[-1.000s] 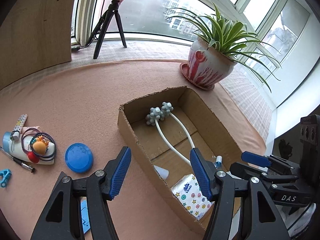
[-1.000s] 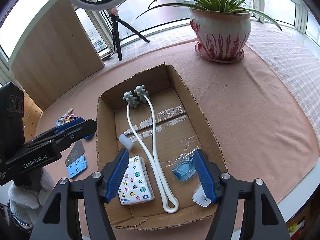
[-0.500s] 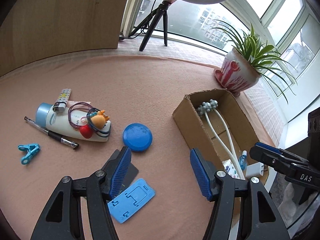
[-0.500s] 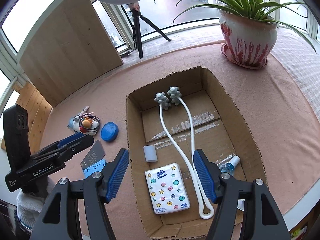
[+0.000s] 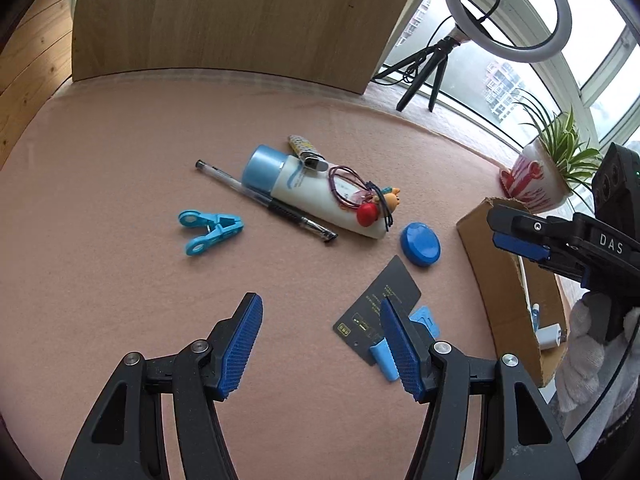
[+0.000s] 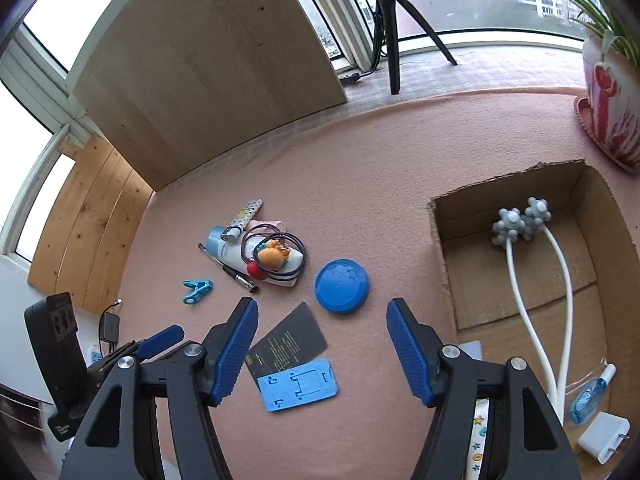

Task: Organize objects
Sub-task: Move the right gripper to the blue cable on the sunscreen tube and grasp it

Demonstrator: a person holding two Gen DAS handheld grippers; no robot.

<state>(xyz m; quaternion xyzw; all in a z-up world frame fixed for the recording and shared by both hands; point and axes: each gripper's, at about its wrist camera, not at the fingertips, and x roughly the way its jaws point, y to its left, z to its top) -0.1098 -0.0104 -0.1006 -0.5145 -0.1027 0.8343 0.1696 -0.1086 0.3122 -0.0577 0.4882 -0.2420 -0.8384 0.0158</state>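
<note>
Loose items lie on the pink mat: a white bottle (image 5: pixel 316 190) with hair ties (image 5: pixel 352 188) and a lighter (image 5: pixel 306 152) on it, a pen (image 5: pixel 266 202), a blue clip (image 5: pixel 210 232), a blue round lid (image 5: pixel 420 244), a black card (image 5: pixel 378 308) and a blue phone stand (image 6: pixel 298 388). The cardboard box (image 6: pixel 448 280) holds a white massager (image 6: pixel 524 280), a small bottle (image 6: pixel 592 394) and a charger (image 6: pixel 604 438). My left gripper (image 5: pixel 320 344) is open above the mat beside the card. My right gripper (image 6: pixel 320 352) is open above the card and lid.
A potted plant (image 5: pixel 540 178) stands beyond the box. A ring light on a tripod (image 5: pixel 440 52) and a wooden panel (image 5: pixel 240 20) stand at the back. Bare mat lies left of the clip.
Both grippers swung left, away from the box and over the loose items on the mat. Both stayed open and empty.
</note>
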